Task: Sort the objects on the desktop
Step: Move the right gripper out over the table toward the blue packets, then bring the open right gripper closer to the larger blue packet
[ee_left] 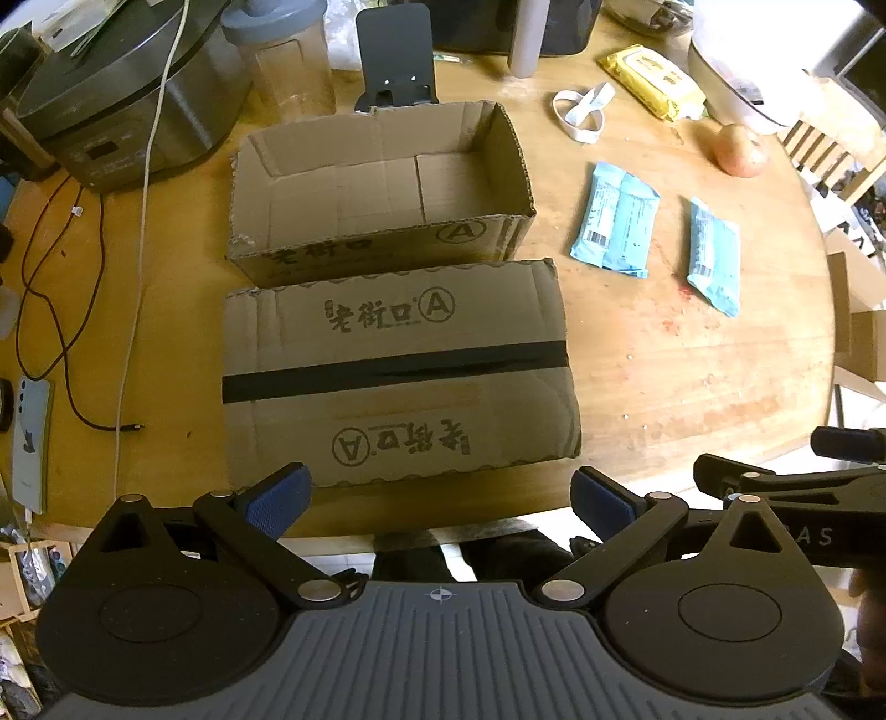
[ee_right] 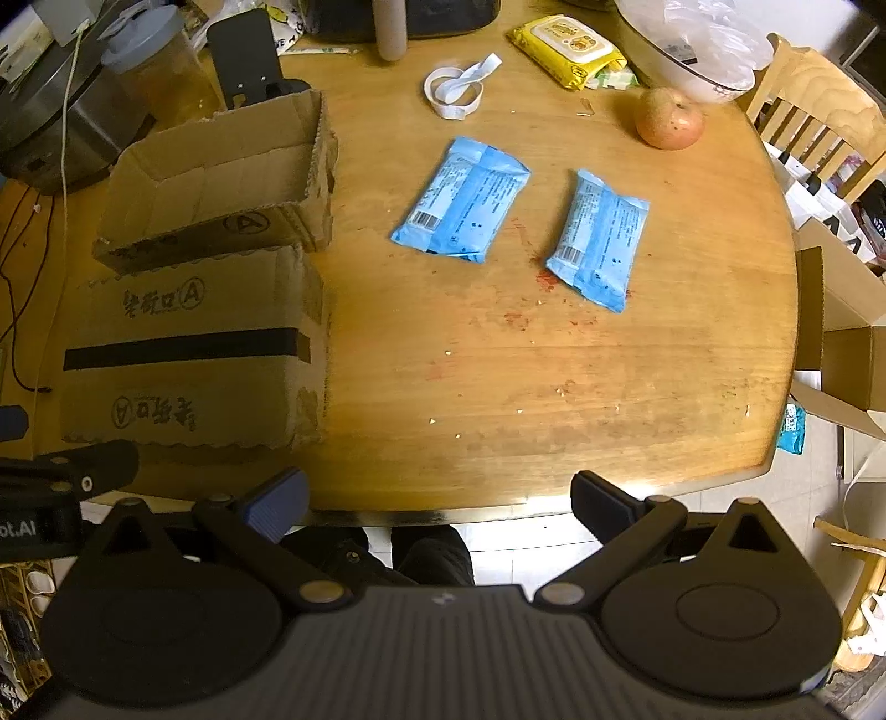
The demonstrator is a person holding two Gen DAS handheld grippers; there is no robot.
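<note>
Two blue packets lie flat on the round wooden table (ee_right: 498, 387): one (ee_right: 462, 202) (ee_left: 616, 220) nearer the boxes, the other (ee_right: 601, 239) (ee_left: 714, 256) to its right. An open, empty cardboard box (ee_left: 382, 188) (ee_right: 221, 171) stands behind an upturned cardboard box (ee_left: 396, 371) (ee_right: 194, 346) with black tape across it. My left gripper (ee_left: 440, 501) hangs open at the table's near edge, in front of the upturned box. My right gripper (ee_right: 437, 498) is open too, over the near edge, well short of the packets. Neither holds anything.
At the back lie a white elastic band (ee_right: 459, 86), a yellow wipes pack (ee_right: 570, 47), an apple (ee_right: 669, 119) and a white bowl (ee_right: 686, 50). On the left sit a cooker (ee_left: 122, 94), a jar (ee_left: 288, 61), cables (ee_left: 61, 299) and a phone (ee_left: 30, 443). A wooden chair (ee_right: 819, 111) stands at right.
</note>
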